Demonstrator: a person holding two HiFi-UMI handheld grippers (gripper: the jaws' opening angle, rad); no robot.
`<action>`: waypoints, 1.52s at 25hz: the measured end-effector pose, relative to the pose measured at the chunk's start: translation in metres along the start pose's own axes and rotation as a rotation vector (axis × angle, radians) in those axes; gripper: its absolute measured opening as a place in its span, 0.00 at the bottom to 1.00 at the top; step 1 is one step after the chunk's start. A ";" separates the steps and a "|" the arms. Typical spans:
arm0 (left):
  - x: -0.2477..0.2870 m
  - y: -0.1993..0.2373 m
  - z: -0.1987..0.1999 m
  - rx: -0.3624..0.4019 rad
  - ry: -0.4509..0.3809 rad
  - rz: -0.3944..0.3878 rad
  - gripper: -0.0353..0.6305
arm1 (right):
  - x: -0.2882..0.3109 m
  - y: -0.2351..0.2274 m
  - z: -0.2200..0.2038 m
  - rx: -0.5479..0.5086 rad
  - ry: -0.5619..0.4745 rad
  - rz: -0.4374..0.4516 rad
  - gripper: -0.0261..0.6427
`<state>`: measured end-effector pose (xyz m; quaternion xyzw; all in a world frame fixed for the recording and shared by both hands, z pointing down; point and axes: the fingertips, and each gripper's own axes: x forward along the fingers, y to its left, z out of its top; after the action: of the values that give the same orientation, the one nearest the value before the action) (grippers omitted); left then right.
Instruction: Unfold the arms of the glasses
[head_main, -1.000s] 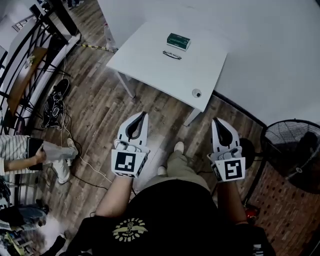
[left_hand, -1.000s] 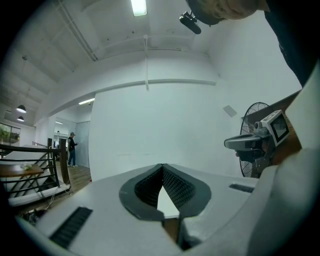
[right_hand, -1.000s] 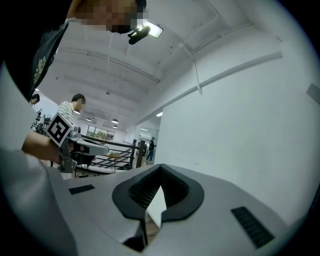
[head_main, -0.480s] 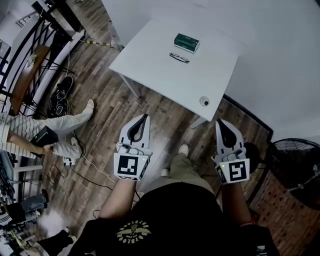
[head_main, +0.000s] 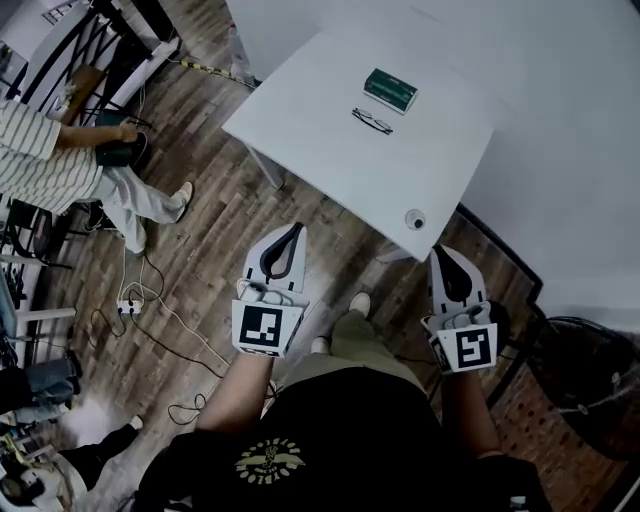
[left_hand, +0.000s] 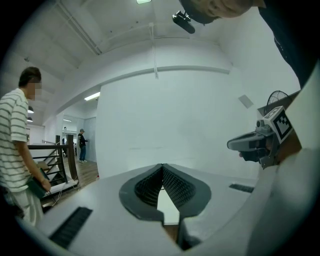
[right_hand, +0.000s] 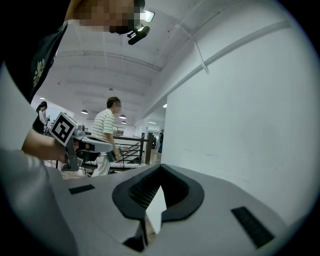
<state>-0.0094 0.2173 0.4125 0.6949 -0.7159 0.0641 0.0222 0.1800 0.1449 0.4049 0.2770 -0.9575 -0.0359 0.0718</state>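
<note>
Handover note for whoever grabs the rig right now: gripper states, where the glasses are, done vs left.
Left gripper: shut, empty, over the floor short of the table.
Right gripper: shut, empty, also short of the table.
Glasses: lying on the table next to a green box, touched by neither gripper. They are too small here to read the arms for certain, but they look folded.
Done: nothing yet.
Left: get to the table, open the jaws, steady the frame, unfold both arms.

glasses (head_main: 372, 121) too small to tell arm position; fan (head_main: 590, 372) cut by right edge, striped-shirt person (head_main: 50, 165) by left
</note>
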 end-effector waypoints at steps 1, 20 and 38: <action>0.005 0.000 -0.002 0.001 0.003 0.004 0.06 | 0.004 -0.004 -0.001 0.004 -0.004 0.005 0.04; 0.087 0.003 0.031 0.023 0.009 0.091 0.06 | 0.071 -0.084 0.018 0.014 -0.067 0.093 0.04; 0.109 0.023 0.029 0.020 0.035 0.097 0.06 | 0.105 -0.100 0.016 0.051 -0.078 0.095 0.04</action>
<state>-0.0340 0.1064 0.3953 0.6582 -0.7477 0.0842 0.0247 0.1416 0.0048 0.3903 0.2315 -0.9722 -0.0187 0.0291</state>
